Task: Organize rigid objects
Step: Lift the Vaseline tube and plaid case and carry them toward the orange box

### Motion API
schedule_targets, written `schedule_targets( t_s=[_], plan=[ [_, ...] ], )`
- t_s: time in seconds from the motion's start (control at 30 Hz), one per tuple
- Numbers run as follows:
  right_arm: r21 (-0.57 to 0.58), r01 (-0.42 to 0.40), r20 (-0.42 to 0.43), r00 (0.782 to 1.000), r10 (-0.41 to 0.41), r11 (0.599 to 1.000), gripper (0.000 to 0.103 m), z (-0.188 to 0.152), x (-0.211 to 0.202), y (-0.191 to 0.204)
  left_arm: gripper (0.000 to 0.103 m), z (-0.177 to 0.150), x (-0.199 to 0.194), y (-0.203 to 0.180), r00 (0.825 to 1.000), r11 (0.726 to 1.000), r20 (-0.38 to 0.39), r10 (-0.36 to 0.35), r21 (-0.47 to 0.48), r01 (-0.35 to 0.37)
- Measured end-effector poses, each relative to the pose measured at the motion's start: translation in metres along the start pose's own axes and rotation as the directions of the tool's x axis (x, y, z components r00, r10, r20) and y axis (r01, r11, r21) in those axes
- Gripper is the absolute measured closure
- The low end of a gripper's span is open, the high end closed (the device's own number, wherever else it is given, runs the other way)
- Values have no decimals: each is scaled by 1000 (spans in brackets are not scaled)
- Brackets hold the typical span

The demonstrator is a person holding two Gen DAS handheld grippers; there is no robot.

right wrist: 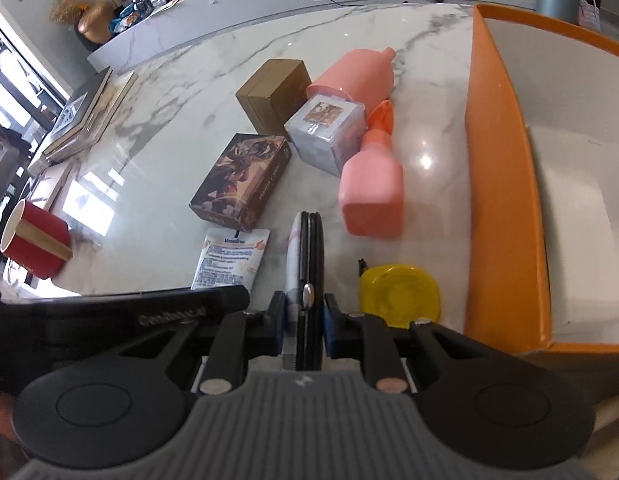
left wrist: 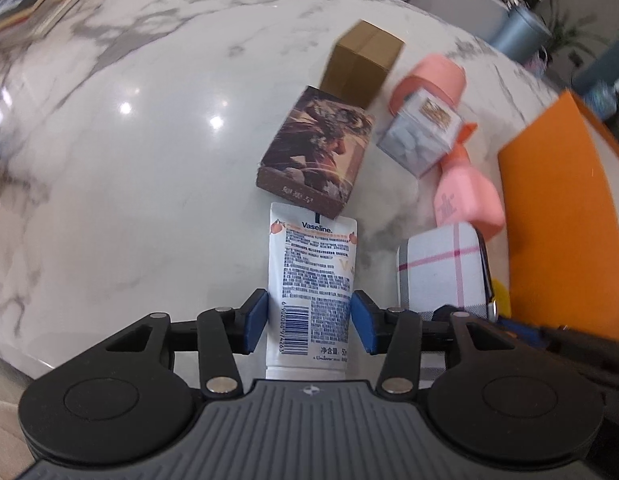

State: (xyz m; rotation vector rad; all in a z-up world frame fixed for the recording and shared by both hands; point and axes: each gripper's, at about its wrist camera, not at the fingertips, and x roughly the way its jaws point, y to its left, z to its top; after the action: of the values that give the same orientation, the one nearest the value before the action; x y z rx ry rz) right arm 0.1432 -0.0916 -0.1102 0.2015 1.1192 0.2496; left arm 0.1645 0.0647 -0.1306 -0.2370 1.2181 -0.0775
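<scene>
On the marble table (left wrist: 129, 160) lie eight loose items: one white Vaseline tube (left wrist: 311, 292), one brown illustrated card box (left wrist: 315, 156), one plain tan carton (left wrist: 363, 62), one clear cube box (left wrist: 423, 136), one pink spray bottle (right wrist: 371, 184), one pink funnel-shaped cup (right wrist: 357, 76), one yellow tape measure (right wrist: 401, 296) and one plaid case (left wrist: 445, 272). One orange bin (right wrist: 505, 184) stands at the right. The left gripper (left wrist: 309, 322) straddles the tube, its blue pads just beside the tube's sides with slim gaps showing. The right gripper (right wrist: 305, 324) pinches the plaid case edge-on, raised above the tabletop near the tape measure. One red cup (right wrist: 35, 240) rests at the far left.
</scene>
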Motion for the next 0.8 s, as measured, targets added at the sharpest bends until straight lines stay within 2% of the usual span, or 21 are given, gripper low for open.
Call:
schedule_targets(
  t_s=[0.27,0.43,0.47,0.57,0.7,0.8],
  plan=[
    [-4,22,2,1000,-22,1000,86,0,-2,-6,45,-7,3,-22,994,983,5,110,146,-109],
    [-8,27,1,1000,-27,1000,86,0,-3,-5,45,-8,7,-30,987,970,9,161,181,-160],
    [-10,24,2,1000,-24,1000,86,-1,-4,-4,49,-8,7,-31,986,968,10,168,186,-167],
    [-31,-1,11,1000,2,1000,86,-2,-7,0,50,-7,5,-27,989,976,9,147,158,-147],
    [-70,-2,30,1000,4,998,86,-1,-11,7,51,-4,0,-12,996,994,1,87,69,-87],
    [-89,1,44,999,3,996,86,0,-16,9,51,-5,-10,-6,999,999,35,31,37,-32]
  ],
)
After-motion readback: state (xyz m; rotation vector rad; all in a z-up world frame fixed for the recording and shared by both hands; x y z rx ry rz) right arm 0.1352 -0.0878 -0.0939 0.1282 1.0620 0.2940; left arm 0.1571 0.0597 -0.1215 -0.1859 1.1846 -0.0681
